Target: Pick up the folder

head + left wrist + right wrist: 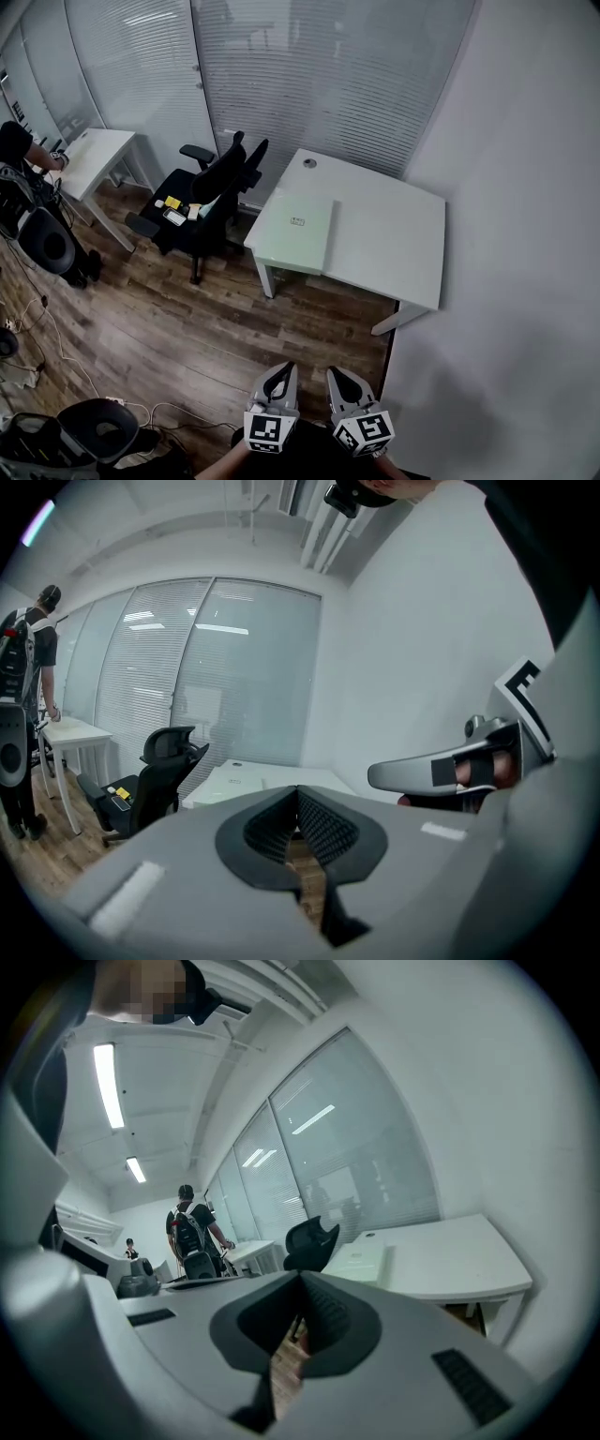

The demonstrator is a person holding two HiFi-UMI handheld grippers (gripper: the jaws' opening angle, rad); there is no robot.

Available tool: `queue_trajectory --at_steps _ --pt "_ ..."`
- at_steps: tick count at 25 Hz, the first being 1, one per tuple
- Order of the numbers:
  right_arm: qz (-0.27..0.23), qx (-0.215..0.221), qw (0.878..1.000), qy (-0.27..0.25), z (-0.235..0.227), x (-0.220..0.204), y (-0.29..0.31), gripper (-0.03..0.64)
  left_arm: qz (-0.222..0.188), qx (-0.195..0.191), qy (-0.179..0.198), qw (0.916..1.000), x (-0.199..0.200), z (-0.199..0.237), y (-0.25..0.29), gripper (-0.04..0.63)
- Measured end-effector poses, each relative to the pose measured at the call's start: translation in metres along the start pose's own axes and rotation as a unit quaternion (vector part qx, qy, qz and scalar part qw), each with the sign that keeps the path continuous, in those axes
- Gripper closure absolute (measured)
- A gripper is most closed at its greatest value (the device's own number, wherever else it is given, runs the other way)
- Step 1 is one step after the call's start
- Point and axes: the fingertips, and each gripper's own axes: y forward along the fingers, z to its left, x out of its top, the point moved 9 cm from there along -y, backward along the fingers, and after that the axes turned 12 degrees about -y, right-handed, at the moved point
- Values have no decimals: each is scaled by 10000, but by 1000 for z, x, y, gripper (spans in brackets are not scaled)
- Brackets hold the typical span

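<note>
Noted at far left of the head view: a person (13,145) at a side desk (101,150), cropped by the frame edge. Seen standing at full height with a backpack in both gripper views; a second, more distant figure in the right gripper view alone. Next, a black office chair (208,187) with small items on its seat, best seen from the head view. Left gripper (284,375) low in frame, claw pressed together, nothing between the pads, confirmed in its own view. Pale green folder (296,231) flat on the left end of the white desk (398,234), on the chair's side, well apart from both grippers, untouched. Right gripper (339,377) just beside the left, claw likewise pressed together and empty. Visible side-on only at the right of the left gripper view.
</note>
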Motion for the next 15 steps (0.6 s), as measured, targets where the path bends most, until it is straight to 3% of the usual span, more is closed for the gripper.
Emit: queue_trajectory --at_steps 11,15 --pt "-41 -295 9996 5 13 22 52 617 48 -219 -141 9996 33 46 22 591" --pt "-40 -306 9995 -1 23 23 66 617 -57 -274 20 9996 32 70 26 591"
